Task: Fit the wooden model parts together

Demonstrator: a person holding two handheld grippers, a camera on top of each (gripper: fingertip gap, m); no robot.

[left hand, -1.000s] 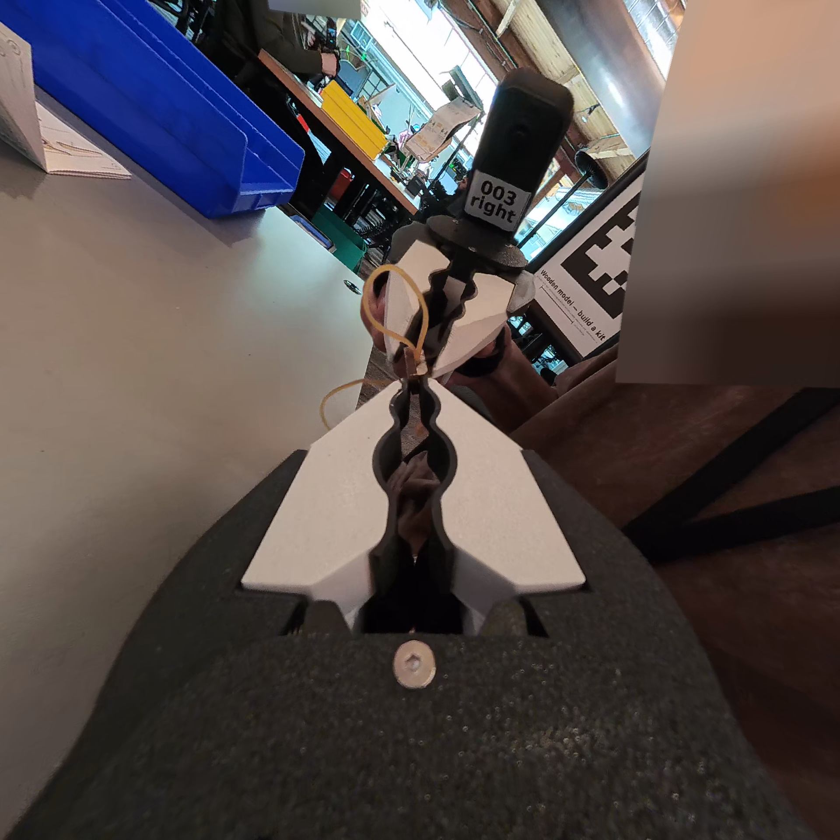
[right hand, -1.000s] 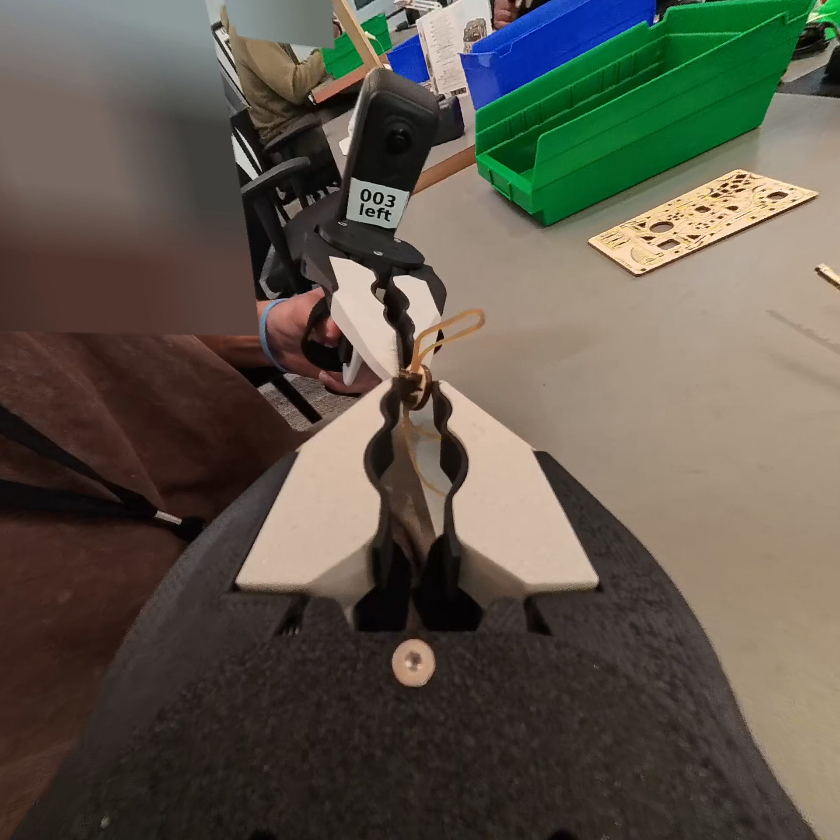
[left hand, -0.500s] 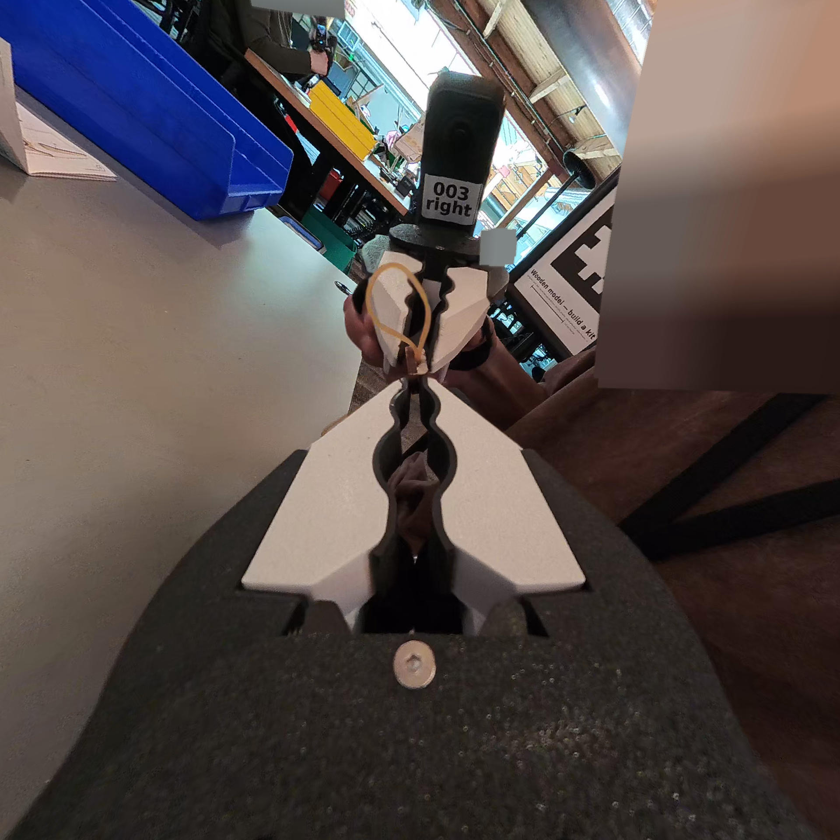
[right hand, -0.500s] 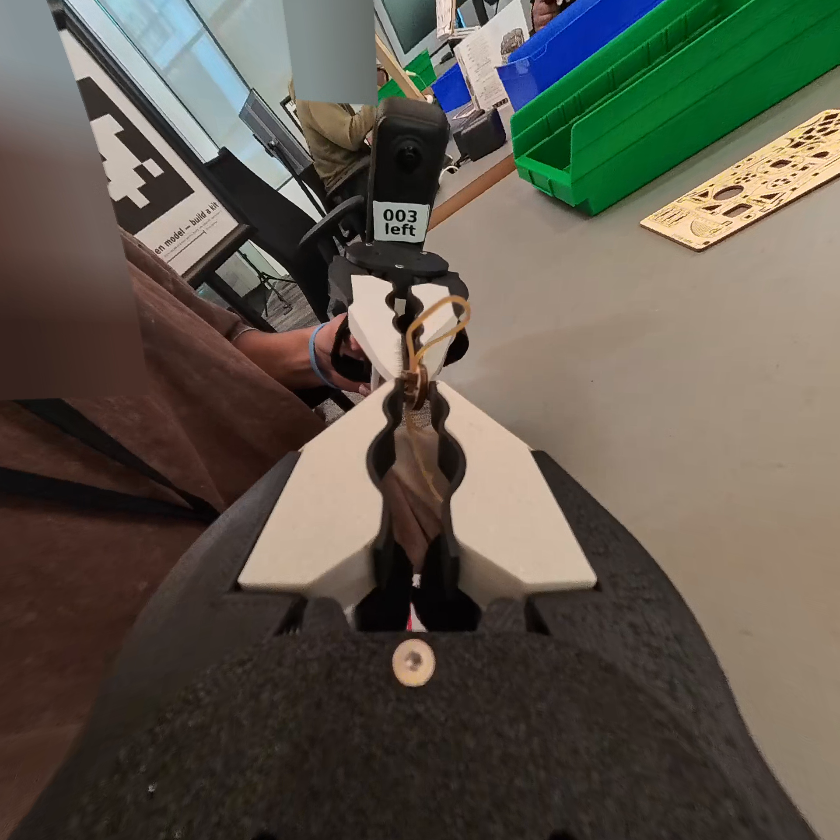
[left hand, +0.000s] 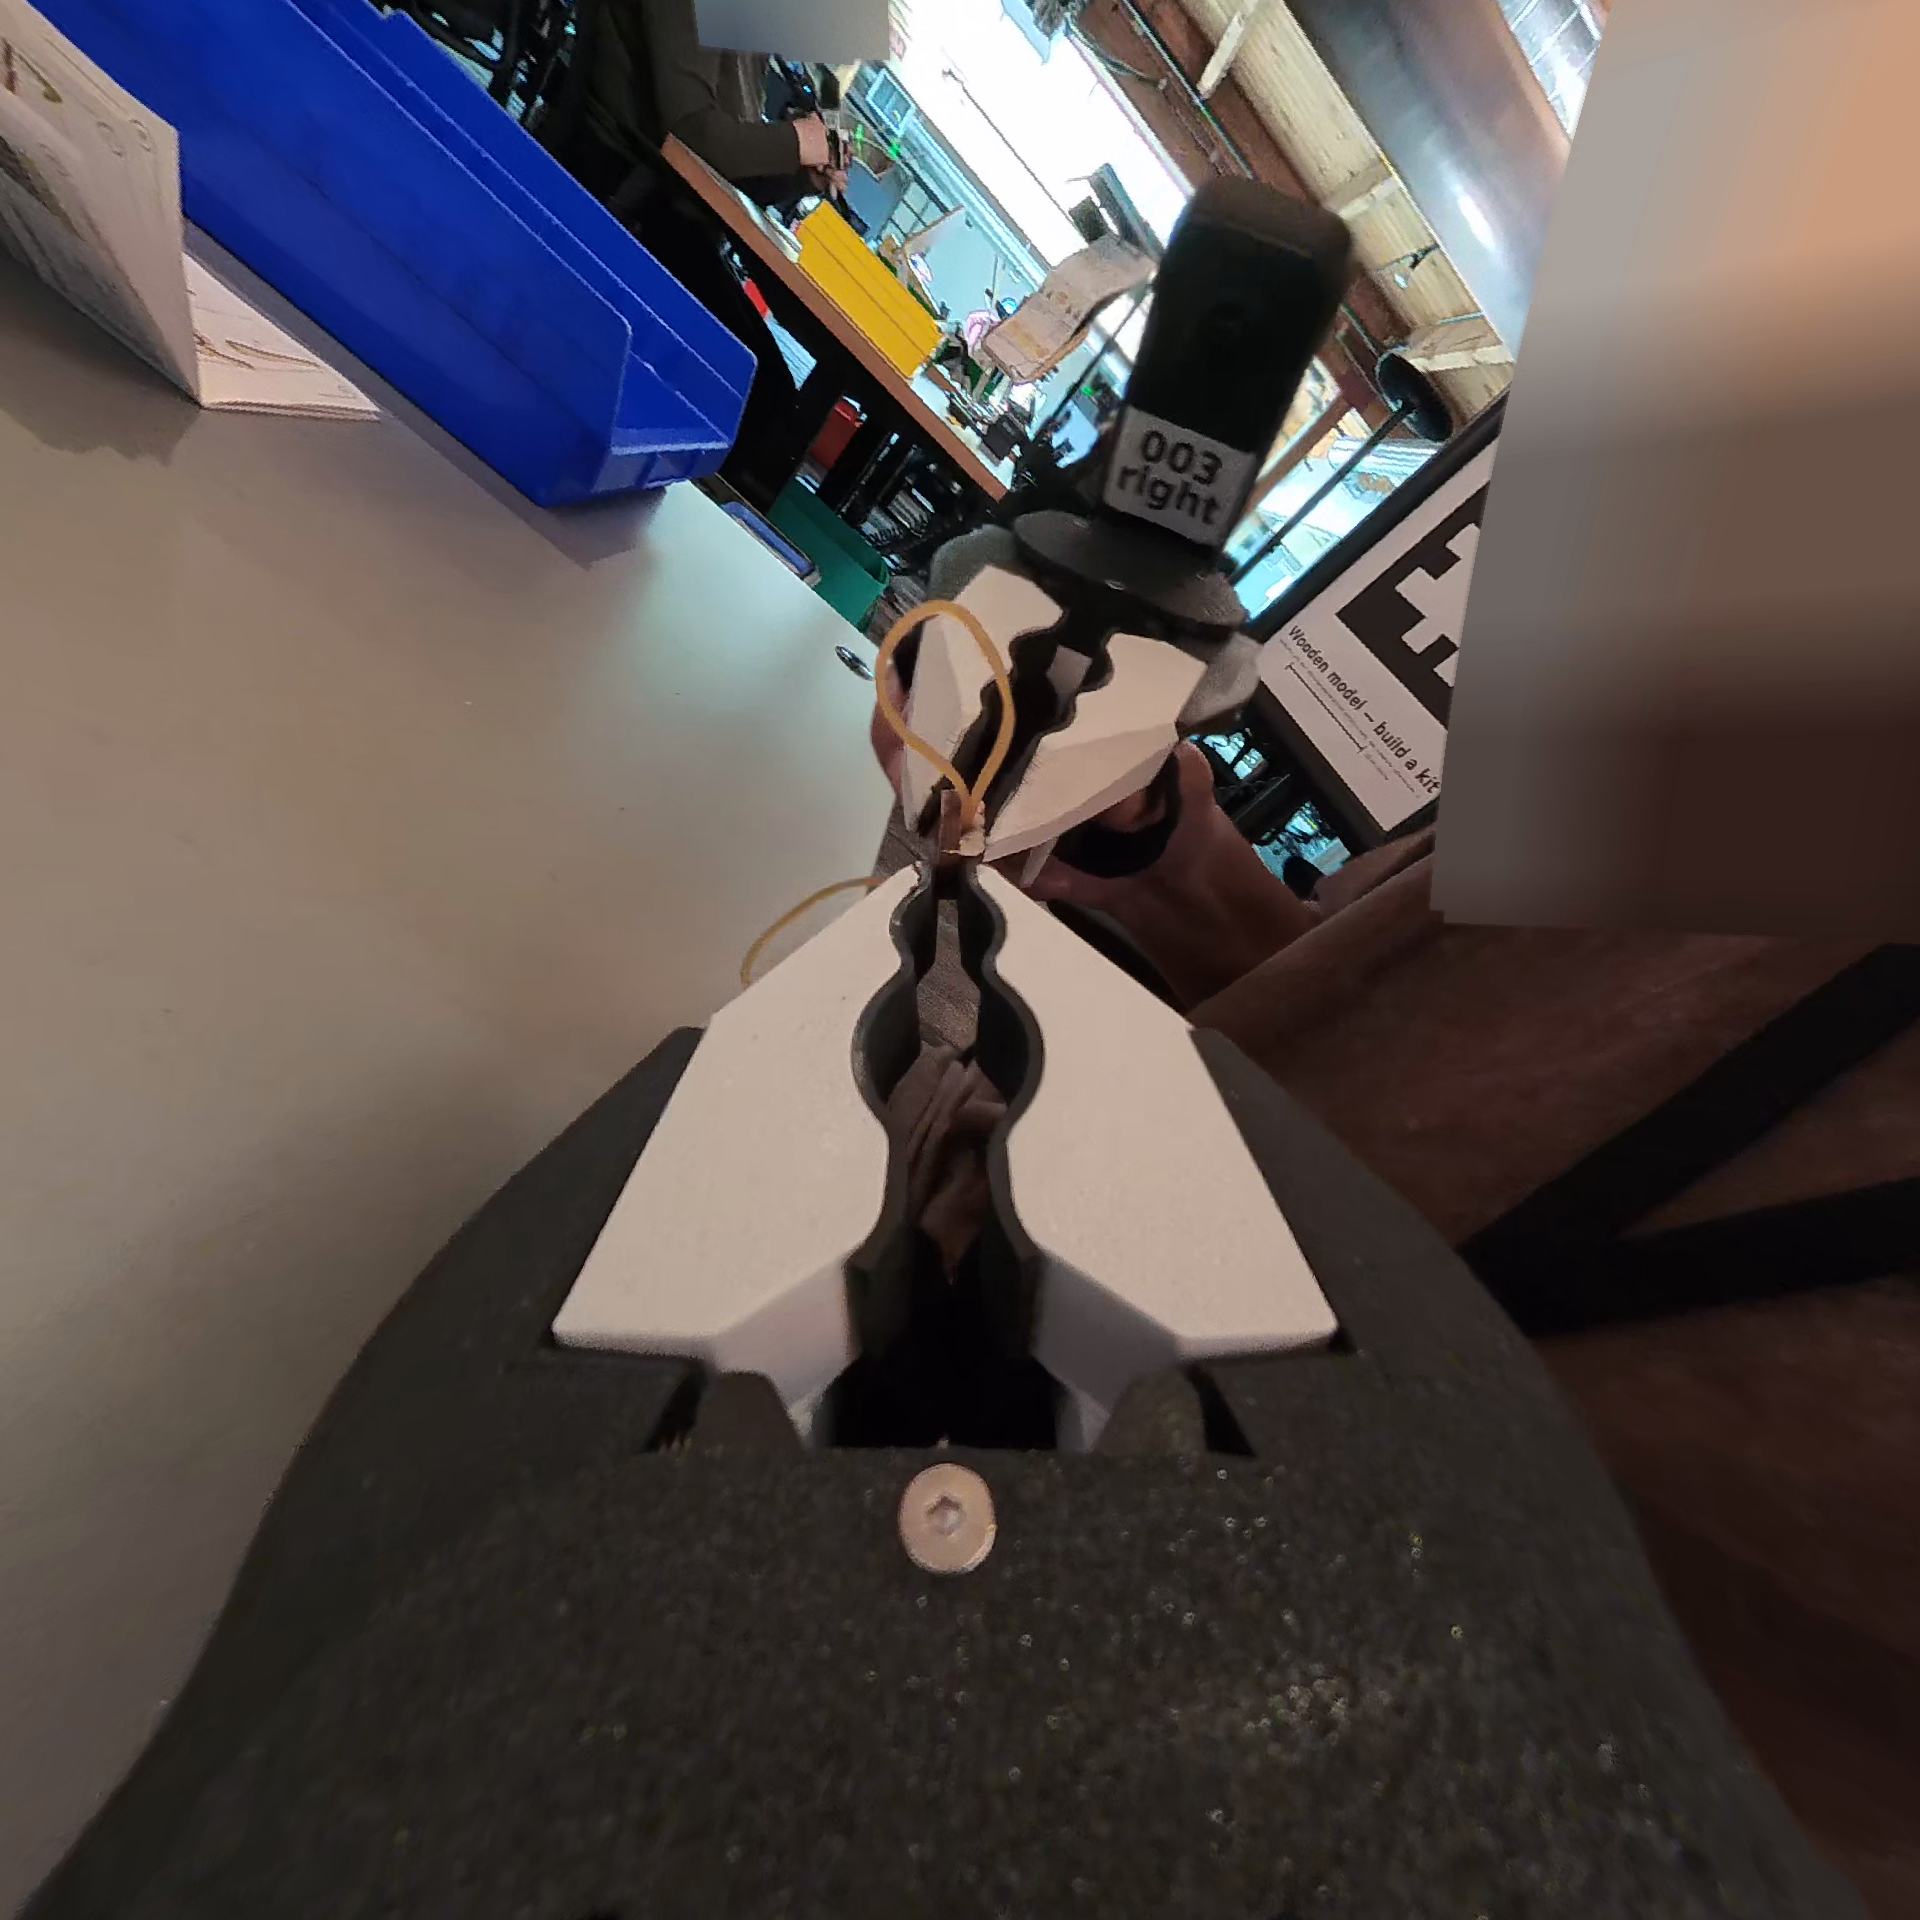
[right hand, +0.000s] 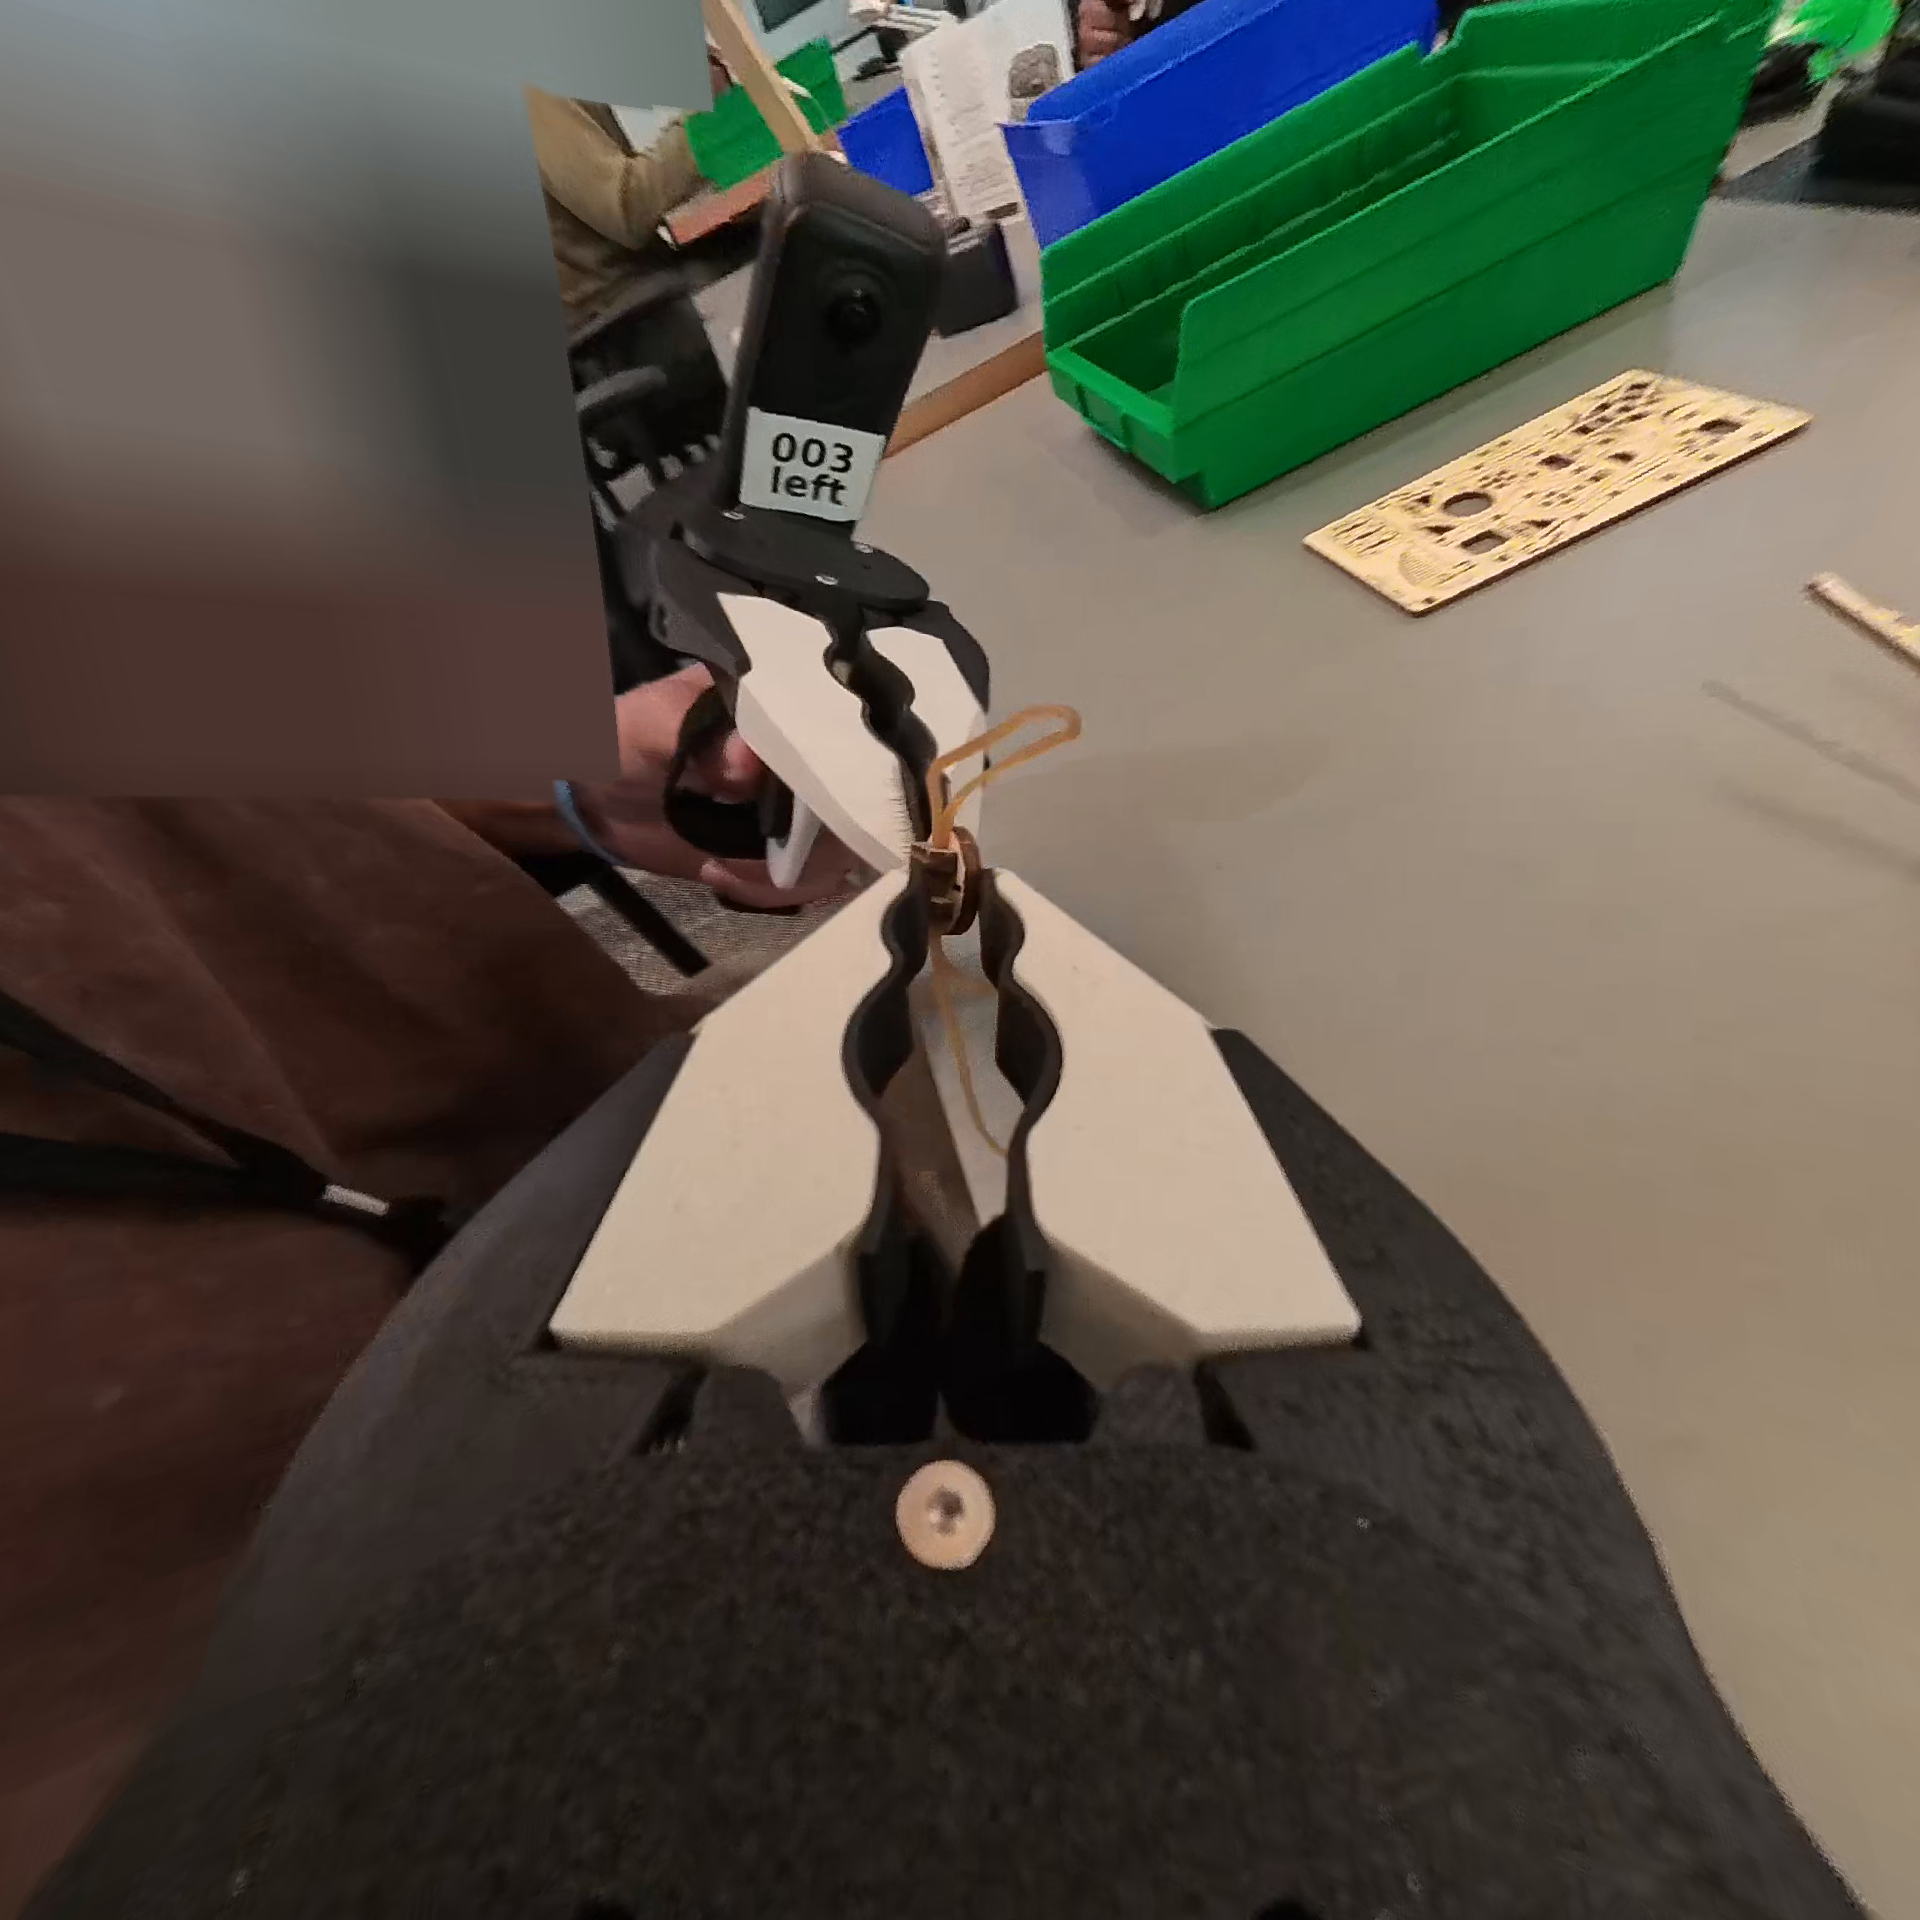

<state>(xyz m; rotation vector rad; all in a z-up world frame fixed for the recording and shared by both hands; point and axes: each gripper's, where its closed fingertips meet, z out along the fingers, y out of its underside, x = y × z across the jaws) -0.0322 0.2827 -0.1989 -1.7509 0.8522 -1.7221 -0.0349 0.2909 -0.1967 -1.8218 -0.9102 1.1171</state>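
A small wooden model part (right hand: 948,885), a round disc on a short peg, hangs in the air above the grey table's near edge. It also shows in the left wrist view (left hand: 954,828). A yellow rubber band (right hand: 1003,746) loops up from it, and a strand runs down between my right fingers. My right gripper (right hand: 945,883) is shut on the part. My left gripper (left hand: 948,878) is shut and meets it tip to tip on the same part. The left gripper also shows in the right wrist view (right hand: 914,854), the right gripper in the left wrist view (left hand: 961,842).
A green bin (right hand: 1403,260) and a blue bin (right hand: 1195,114) stand at the back of the grey table (right hand: 1455,935). A laser-cut wooden sheet (right hand: 1558,488) and a loose strip (right hand: 1870,629) lie to the right. A blue bin (left hand: 416,260) and a booklet (left hand: 94,208) are on the left.
Both grippers stay tip to tip on the part. They have tilted and turned relative to each other, so the table and bins have shifted in both views. The band loop still stands up.
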